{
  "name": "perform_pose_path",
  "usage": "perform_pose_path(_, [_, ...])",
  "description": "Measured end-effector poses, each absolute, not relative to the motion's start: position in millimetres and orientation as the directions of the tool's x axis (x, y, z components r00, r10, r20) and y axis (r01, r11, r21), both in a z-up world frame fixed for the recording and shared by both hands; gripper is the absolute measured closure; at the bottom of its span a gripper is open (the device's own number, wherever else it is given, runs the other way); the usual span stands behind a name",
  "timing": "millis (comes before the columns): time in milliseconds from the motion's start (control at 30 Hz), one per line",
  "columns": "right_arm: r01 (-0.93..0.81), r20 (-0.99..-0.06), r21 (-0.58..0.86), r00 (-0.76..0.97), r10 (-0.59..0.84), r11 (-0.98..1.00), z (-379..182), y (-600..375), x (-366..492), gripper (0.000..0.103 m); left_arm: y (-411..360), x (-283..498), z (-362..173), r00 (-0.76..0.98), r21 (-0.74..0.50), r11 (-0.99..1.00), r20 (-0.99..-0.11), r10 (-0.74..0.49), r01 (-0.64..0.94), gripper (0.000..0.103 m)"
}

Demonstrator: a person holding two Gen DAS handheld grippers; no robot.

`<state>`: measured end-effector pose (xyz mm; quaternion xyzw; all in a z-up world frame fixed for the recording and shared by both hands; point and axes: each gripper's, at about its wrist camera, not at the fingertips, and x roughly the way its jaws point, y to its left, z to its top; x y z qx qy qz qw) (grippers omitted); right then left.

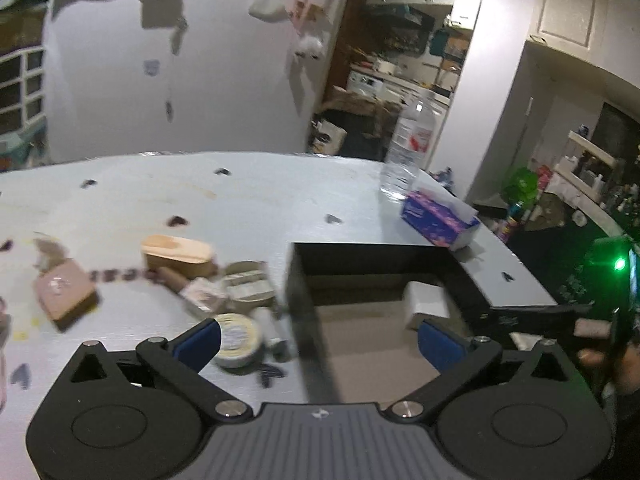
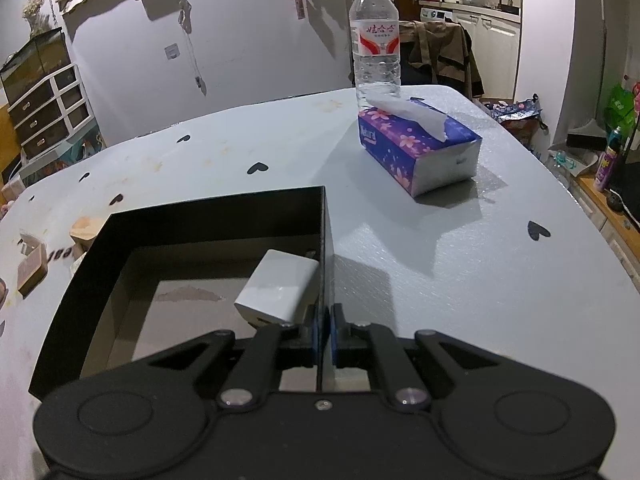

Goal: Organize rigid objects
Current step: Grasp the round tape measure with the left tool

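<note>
Left wrist: left gripper (image 1: 318, 338) wide open, empty; right gripper (image 2: 325, 330) pinches box wall (image 2: 325, 240), so approach tin (image 1: 236, 338) squarely.

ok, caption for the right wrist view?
Right gripper shut on the black box's wall, white block inside, tissue pack and water bottle beyond.

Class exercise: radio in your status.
Left gripper open, empty. Right gripper shut on black box wall. White block inside. Nothing in the way.
</note>
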<state>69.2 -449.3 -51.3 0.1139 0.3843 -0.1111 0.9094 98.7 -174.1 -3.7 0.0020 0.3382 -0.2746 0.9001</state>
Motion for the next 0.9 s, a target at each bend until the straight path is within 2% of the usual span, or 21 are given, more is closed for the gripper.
perform_pose_path(500, [0.308,-0.716,0.146,0.688,-0.115,0.940,-52,-454,55,0.096,-113,106,-56,0.709,-0.108,0.909,-0.592,-0.384,0.402,0.002])
perform_pose_path(733, [0.317,-0.718,0.149,0.686,-0.118,0.937,-52,-454,56,0.096,-136,124,-74,0.683,-0.072,0.879,-0.602,-0.415,0.471,0.019])
perform_pose_path(900, [0.319,-0.720,0.147,0.684,-0.120,0.936,-52,-454,56,0.096,-154,142,-88,0.654,-0.040,0.855,-0.625,-0.426,0.518,0.021])
